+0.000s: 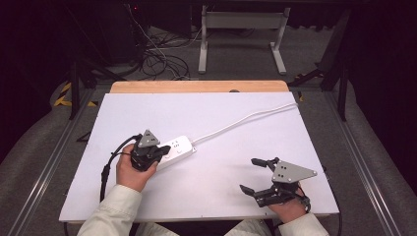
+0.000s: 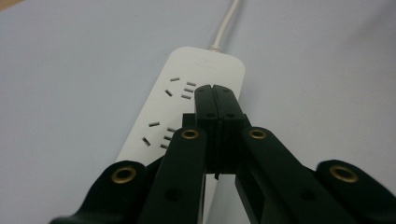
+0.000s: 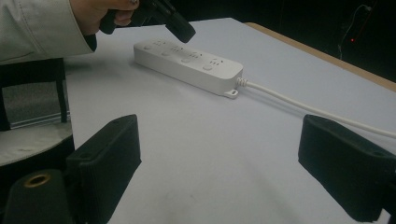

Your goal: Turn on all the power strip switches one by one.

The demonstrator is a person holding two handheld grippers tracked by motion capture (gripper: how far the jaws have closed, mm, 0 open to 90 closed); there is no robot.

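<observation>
A white power strip (image 1: 177, 149) lies on the white table top, its sockets facing up, and its white cable (image 1: 246, 119) runs off to the far right. My left gripper (image 1: 163, 150) hangs just above the strip's near end with its jaws pressed together and nothing between them. From the left gripper view, the shut gripper (image 2: 215, 89) points along the power strip (image 2: 187, 100). My right gripper (image 1: 253, 175) rests near the front right of the table, jaws wide apart and empty. Seen from the right gripper view, the power strip (image 3: 187, 65) lies beyond its open jaws, under the left gripper (image 3: 184, 32).
The white board (image 1: 206, 196) covers a wooden table (image 1: 196, 87). Behind it on the floor are tangled cables (image 1: 157, 59) and a grey stand (image 1: 241, 34). Metal rails (image 1: 44, 167) run along both sides.
</observation>
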